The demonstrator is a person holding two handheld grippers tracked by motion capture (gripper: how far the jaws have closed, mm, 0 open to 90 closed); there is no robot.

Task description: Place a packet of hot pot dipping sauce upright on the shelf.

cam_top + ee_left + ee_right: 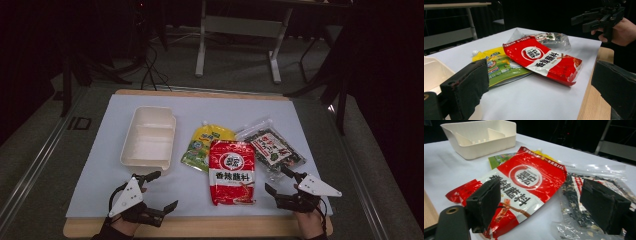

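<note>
A red sauce packet lies flat in the middle of the white sheet, overlapping a yellow-green spouted pouch to its left and a clear bag of dark dried food to its right. A cream divided tray stands empty at the left. My left gripper rests open near the front edge, left of the red packet, with nothing between its fingers. My right gripper is open too, just right of the red packet and in front of the clear bag.
The white sheet covers a wooden board whose bare strip runs along the front. Beyond the board is grey floor with cables and a white desk frame. Dark curtains close off both sides.
</note>
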